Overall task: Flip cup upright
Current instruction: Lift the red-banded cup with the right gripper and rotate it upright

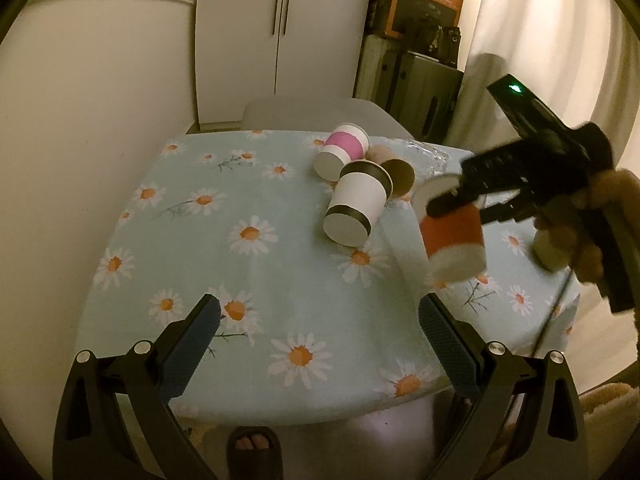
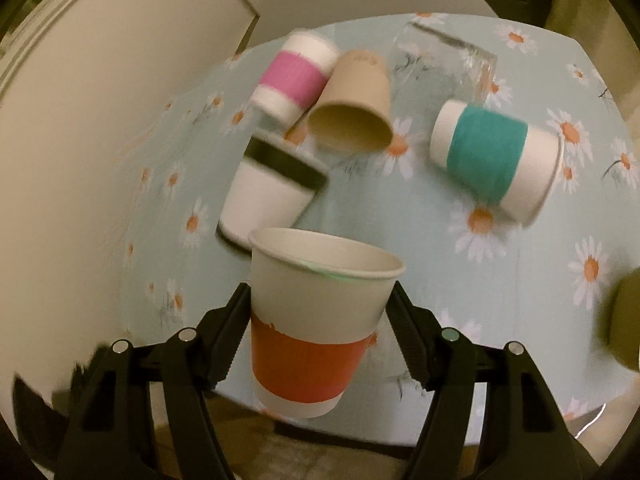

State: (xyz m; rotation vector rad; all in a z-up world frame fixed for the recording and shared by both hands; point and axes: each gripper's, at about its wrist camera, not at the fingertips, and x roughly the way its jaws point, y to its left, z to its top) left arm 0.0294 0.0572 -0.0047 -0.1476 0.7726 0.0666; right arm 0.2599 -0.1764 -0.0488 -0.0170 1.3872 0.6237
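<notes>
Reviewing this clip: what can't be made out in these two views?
- Teal-banded cup: absent from the left wrist view, apparently behind the right gripper.
- Orange-banded cup: whether its base touches the tablecloth, motion-blurred in both views.
- Clear glass: outline faint; contents unreadable.
- Left gripper: open, holding nothing.

Light was dim and warm; cups beyond the table's (image 2: pixel 500 272) near edge were motion-blurred, and fisheye bending curved the surrounding walls.

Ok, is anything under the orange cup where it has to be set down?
Nothing visible. The orange cup is held in the right hand-held gripper above bare tablecloth; the black-banded cup lies beyond it, apart.
</notes>
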